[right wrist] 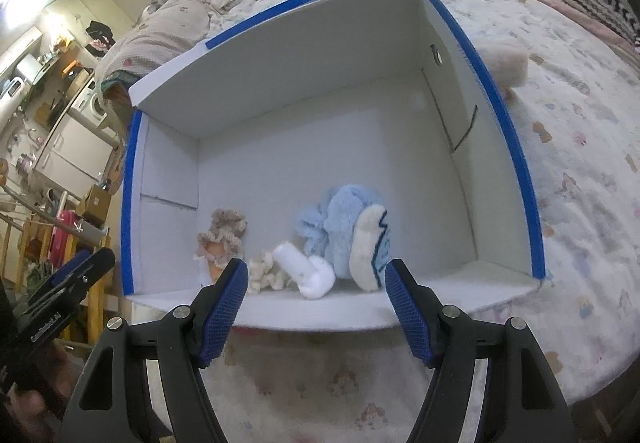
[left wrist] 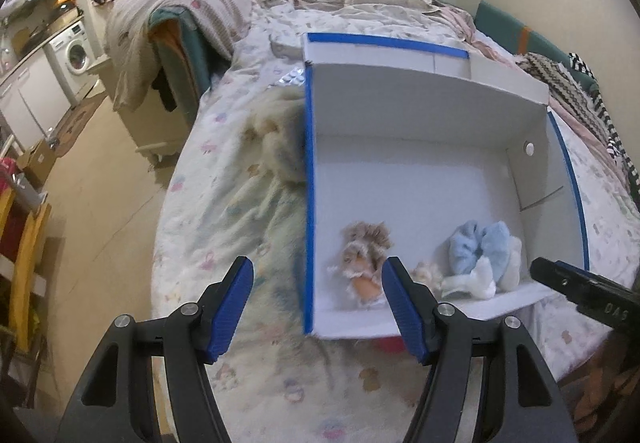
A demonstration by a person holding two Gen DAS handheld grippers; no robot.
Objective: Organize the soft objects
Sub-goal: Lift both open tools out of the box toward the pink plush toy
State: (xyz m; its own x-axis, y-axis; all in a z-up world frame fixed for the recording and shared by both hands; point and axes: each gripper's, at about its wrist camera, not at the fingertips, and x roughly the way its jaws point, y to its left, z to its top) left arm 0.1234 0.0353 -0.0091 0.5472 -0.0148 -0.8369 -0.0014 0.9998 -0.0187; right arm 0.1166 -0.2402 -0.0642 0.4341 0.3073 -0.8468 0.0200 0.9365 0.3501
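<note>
Both my grippers hover with fingers spread and empty over a white box on the bed.

Nearest, my left gripper (left wrist: 316, 307) and right gripper (right wrist: 316, 309) hold nothing. Inside the box (right wrist: 320, 91), a blue plush toy (right wrist: 348, 227) and small doll (right wrist: 222, 239) look light and squashy; I'd pinch their bulk. Only the left view shows cream fluff (left wrist: 276, 139) outside the box's left wall; the right view shows another cream piece (right wrist: 506, 63) beyond the right wall.

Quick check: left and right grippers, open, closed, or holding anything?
Left gripper: open, nothing between its fingers.
Right gripper: open, nothing between its fingers.
</note>
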